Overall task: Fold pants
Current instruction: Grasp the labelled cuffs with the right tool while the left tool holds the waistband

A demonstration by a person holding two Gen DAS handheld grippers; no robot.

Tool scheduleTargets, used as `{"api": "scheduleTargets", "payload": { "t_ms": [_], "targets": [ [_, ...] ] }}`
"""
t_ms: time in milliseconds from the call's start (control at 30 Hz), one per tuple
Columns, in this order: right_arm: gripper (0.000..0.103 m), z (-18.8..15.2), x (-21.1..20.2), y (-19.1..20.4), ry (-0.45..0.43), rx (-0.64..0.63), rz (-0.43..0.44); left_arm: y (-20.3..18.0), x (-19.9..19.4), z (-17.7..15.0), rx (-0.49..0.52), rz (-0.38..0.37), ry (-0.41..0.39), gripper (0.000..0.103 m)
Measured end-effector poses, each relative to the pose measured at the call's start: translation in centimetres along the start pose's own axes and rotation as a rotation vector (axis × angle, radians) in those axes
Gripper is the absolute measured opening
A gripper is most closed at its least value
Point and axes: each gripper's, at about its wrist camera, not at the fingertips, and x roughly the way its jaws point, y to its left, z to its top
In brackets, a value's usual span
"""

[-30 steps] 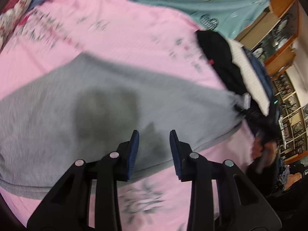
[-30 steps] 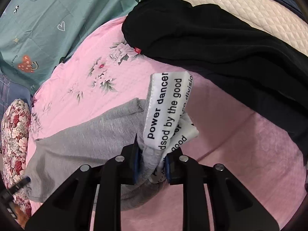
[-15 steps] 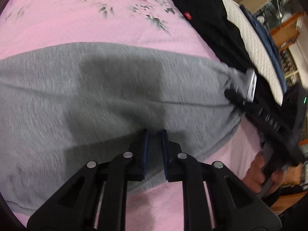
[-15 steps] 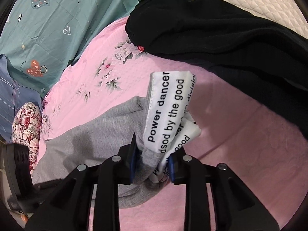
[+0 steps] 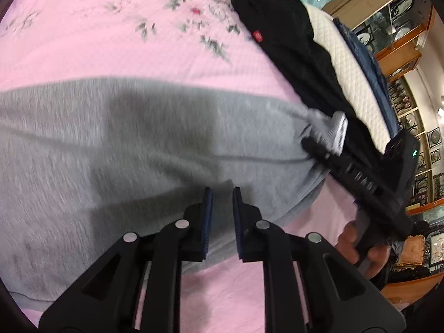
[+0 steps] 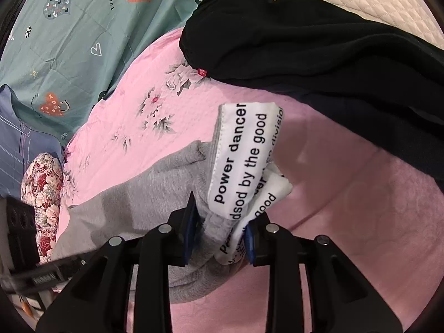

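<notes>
Grey pants — lengthwise across bedspread

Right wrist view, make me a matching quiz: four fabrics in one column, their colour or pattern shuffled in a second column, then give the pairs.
Things:
1. pants held in the right gripper
2. waistband
3. garment lying beyond the pants
4. bedspread under the pants

Colours or patterns:
A. pink with printed flowers
B. plain black with a small red tag
C. grey
D. white with black lettering

Pairs: 1-C, 2-D, 3-B, 4-A
</notes>
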Motion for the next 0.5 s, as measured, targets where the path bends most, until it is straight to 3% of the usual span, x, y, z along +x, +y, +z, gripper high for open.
{"api": "scheduleTargets", "payload": {
  "t_ms": [133, 300, 333, 500],
  "targets": [
    [0.030, 0.0, 0.0, 0.0, -0.007, -0.001, 0.001, -1.0, 0.1, 2.9, 0.021, 0.044, -0.038, 0.014],
    [0.030, -0.1, 0.0, 0.2, -0.012, -0.014, -0.009, 0.3, 4.1, 4.2, -0.028, 0.092, 0.037, 0.013],
    [0.030, -0.2, 0.0, 0.2, -0.012, -0.014, -0.012, 0.2, 4.1, 4.1, -0.018, 0.099, 0.013, 0.013],
    [0.029, -0.3, -0.2, 0.4, -0.025, -0.019, -0.012, 1.7, 2.5, 4.1, -0.058, 0.055, 0.022, 0.014]
  ]
}}
